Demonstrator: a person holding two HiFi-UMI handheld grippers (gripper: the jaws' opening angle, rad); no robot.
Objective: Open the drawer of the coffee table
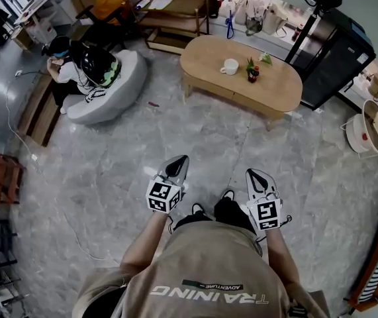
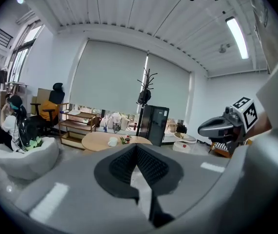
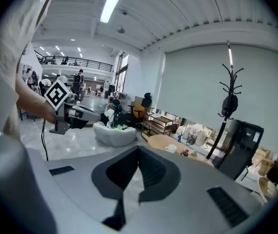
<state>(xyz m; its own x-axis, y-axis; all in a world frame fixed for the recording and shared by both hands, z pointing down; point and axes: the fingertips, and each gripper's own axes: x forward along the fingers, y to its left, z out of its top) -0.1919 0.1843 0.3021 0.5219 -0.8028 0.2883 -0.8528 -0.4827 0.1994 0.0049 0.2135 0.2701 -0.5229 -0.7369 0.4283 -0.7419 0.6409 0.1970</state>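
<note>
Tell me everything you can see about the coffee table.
The coffee table has an oval light-wood top, a deep band under its rim and short legs. It stands on the grey floor, far ahead of the left tool and right tool. A white mug and a small potted plant sit on it. Nothing looks pulled out of its front.

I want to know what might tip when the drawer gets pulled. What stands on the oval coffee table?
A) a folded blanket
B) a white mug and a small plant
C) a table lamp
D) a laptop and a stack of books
B: the head view shows a white mug and a small plant standing near the middle of the coffee table.
</note>
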